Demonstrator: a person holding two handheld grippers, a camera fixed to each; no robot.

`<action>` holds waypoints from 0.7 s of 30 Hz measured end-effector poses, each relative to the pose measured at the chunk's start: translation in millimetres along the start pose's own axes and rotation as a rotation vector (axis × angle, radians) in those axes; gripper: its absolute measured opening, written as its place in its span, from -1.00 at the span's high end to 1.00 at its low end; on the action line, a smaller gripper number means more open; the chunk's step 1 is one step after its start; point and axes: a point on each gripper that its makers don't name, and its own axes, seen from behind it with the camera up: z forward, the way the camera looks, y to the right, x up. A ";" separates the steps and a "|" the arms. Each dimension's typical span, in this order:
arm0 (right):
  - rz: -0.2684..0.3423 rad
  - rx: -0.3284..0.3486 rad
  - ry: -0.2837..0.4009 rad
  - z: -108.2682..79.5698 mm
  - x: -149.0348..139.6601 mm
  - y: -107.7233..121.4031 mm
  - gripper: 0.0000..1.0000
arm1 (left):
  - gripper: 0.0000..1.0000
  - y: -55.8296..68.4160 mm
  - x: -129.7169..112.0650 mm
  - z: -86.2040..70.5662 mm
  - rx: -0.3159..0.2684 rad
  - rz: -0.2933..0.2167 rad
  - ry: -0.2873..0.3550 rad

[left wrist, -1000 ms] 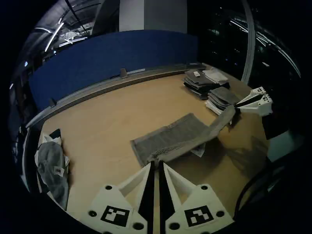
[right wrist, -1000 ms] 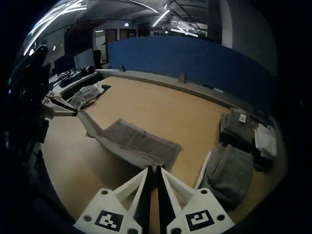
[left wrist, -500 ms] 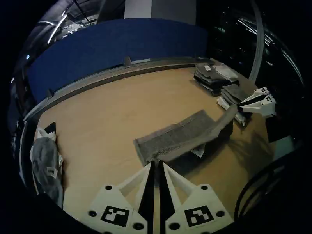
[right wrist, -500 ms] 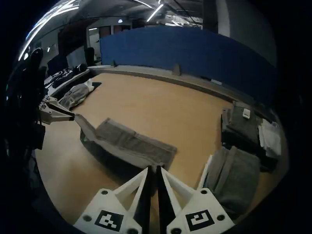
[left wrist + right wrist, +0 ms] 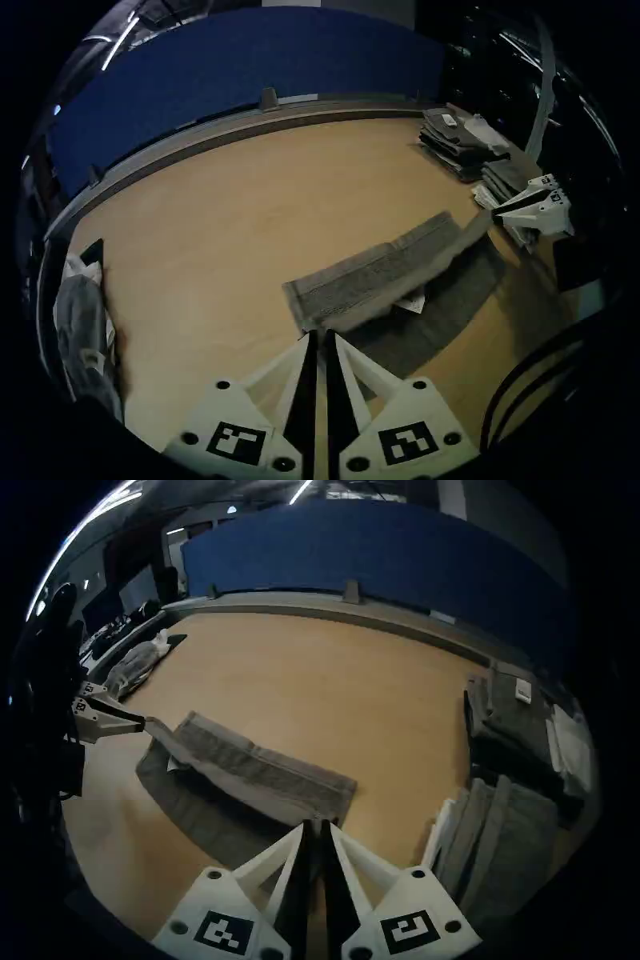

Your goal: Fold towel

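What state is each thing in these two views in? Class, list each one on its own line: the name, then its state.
towel: half folded, far part flat on the table, near edge lifted
left gripper: shut on one towel corner
right gripper: shut on the other towel corner
towel stacks: folded, piled near the table edge
grey cloths: unfolded, lying in a loose heap

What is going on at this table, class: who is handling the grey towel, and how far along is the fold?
A person holds a gripper in each hand. The left gripper and the right gripper are each shut on one end of the grey towel's near edge. They hold that edge lifted off the wooden table while the far part lies flat. The fold is not yet laid down. Stacks of folded towels sit at the side.
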 end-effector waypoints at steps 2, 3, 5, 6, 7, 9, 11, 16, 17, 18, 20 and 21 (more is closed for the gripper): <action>0.010 -0.002 -0.007 5.4 0.0 2.3 0.83 | 0.86 -3.1 1.3 5.9 0.006 0.005 -0.004; 0.016 -0.003 -0.011 8.2 0.2 3.5 0.83 | 0.86 -4.5 2.0 8.9 0.010 0.006 -0.006; 0.026 -0.005 -0.016 12.8 0.7 5.5 0.83 | 0.85 -6.6 3.3 13.8 0.015 0.006 -0.007; 0.030 -0.007 -0.018 15.0 0.8 6.5 0.83 | 0.85 -7.4 3.8 16.2 0.018 0.004 -0.008; 0.033 -0.008 -0.021 16.8 0.7 7.3 0.83 | 0.85 -7.9 4.1 18.0 0.019 0.002 -0.010; 0.038 -0.011 -0.026 20.0 0.4 8.8 0.83 | 0.85 -8.8 4.4 21.4 0.021 -0.002 -0.012; 0.040 -0.014 -0.031 21.9 -0.4 9.9 0.83 | 0.84 -9.1 4.2 23.9 0.022 -0.005 -0.014; 0.046 -0.016 -0.041 25.7 -2.4 12.3 0.83 | 0.84 -9.7 2.9 27.5 0.023 -0.008 -0.016; 0.047 -0.017 -0.041 26.3 -2.6 12.8 0.83 | 0.83 -9.8 2.3 27.9 0.023 -0.009 -0.017; 0.049 -0.018 -0.042 27.0 -2.8 13.1 0.82 | 0.83 -9.9 1.9 28.1 0.024 -0.009 -0.018; 0.050 -0.019 -0.044 28.2 -3.2 13.5 0.81 | 0.82 -10.5 1.6 28.4 0.025 -0.010 -0.018; 0.051 -0.021 -0.046 28.9 -3.4 13.7 0.81 | 0.82 -11.1 1.4 28.7 0.026 -0.011 -0.019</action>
